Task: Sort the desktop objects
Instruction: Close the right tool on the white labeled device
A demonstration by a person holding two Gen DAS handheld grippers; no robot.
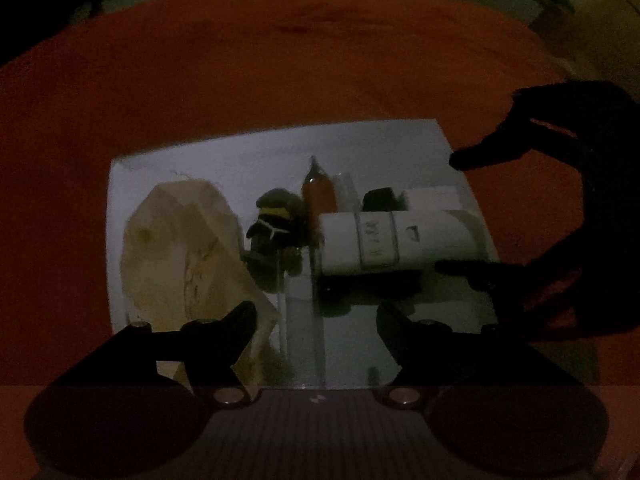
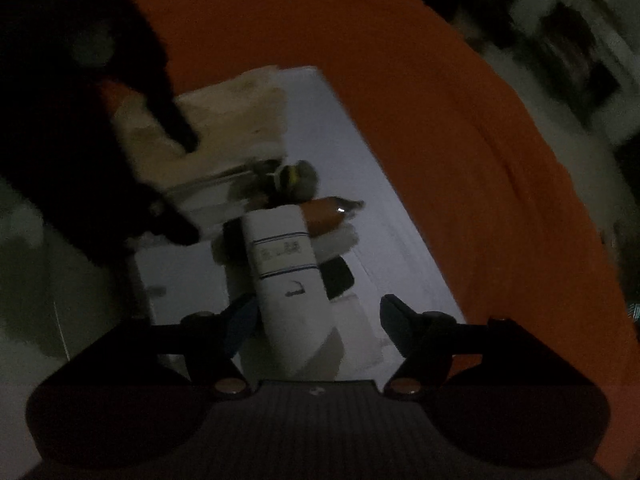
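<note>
A white flat tray (image 1: 240, 152) lies on an orange cloth (image 1: 280, 60). On it are a crumpled beige bag (image 1: 180, 248), a small dark figure with a yellow band (image 1: 276, 220), an orange bottle (image 1: 318, 192) and a white roll with a printed band (image 1: 384, 240). My left gripper (image 1: 316, 312) hovers open over the tray's near side with nothing gripped. My right gripper (image 2: 316, 318) is open around the white roll (image 2: 288, 280). Its left finger (image 2: 240, 320) is close beside the roll and its right finger (image 2: 394, 316) stands apart. In the left wrist view the right gripper (image 1: 444, 212) is a dark shape straddling the roll's right end.
A black item (image 1: 380, 198) and a white box (image 1: 432, 196) lie behind the roll. Dim floor and furniture (image 1: 560, 8) surround the orange cloth. The left gripper (image 2: 190, 188) appears as a dark shape over the bag (image 2: 224, 120) in the right wrist view.
</note>
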